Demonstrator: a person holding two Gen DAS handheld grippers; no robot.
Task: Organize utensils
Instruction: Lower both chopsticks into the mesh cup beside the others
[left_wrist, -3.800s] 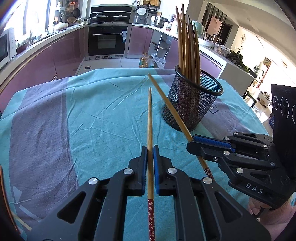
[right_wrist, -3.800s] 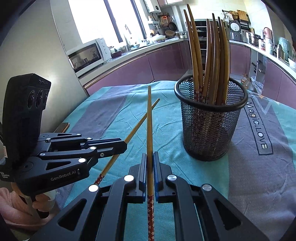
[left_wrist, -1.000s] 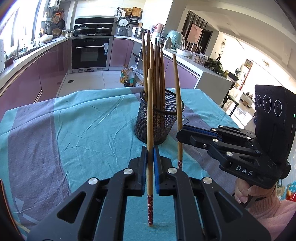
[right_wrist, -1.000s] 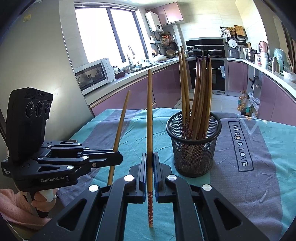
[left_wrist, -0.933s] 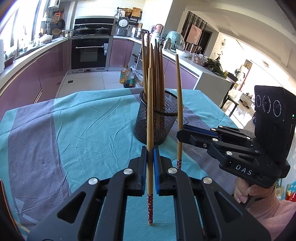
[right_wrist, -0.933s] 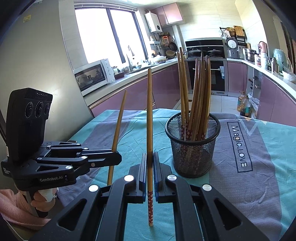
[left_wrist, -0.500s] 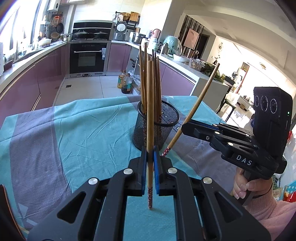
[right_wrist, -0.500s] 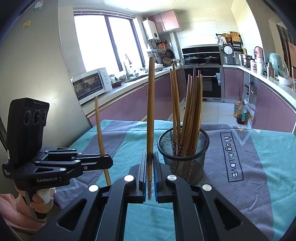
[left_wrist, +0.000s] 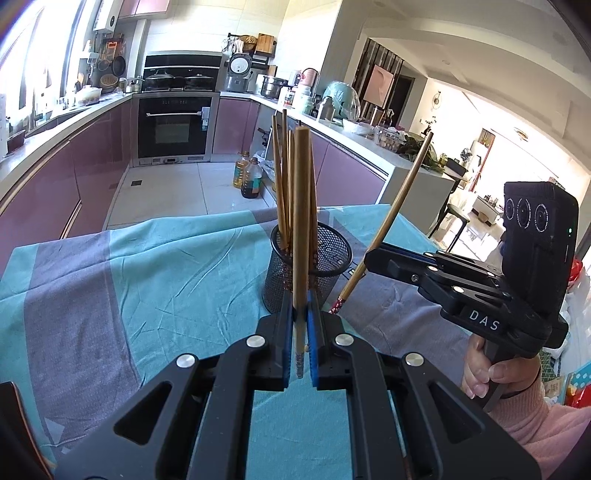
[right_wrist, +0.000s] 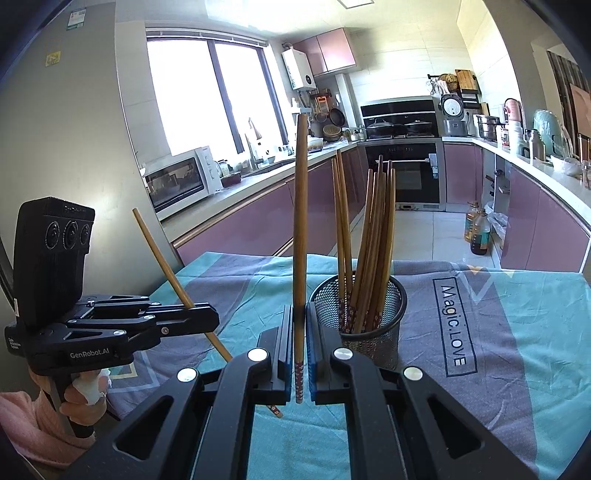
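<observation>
My left gripper (left_wrist: 300, 325) is shut on a wooden chopstick (left_wrist: 301, 236), held upright above the teal tablecloth, just in front of the black mesh holder (left_wrist: 332, 254) that has several chopsticks standing in it. My right gripper (right_wrist: 300, 328) is shut on another chopstick (right_wrist: 300, 229), also upright, left of the holder (right_wrist: 384, 306). In the left wrist view the right gripper (left_wrist: 371, 256) shows at the right with its chopstick (left_wrist: 391, 218) leaning. In the right wrist view the left gripper (right_wrist: 212, 319) shows at the left with its chopstick (right_wrist: 166, 269) tilted.
The table carries a teal and grey cloth (left_wrist: 147, 280) printed "Magic.LOVE" (right_wrist: 452, 325). Behind it are purple kitchen cabinets, an oven (left_wrist: 173, 129), a microwave (right_wrist: 177, 181) and oil bottles (left_wrist: 249, 177) on the floor. A dark object edge (left_wrist: 11, 413) sits at lower left.
Both grippers have lifted and tipped their chopsticks from lying low over the cloth to upright, and have risen higher above the table. The holder now sits lower and farther in both views.
</observation>
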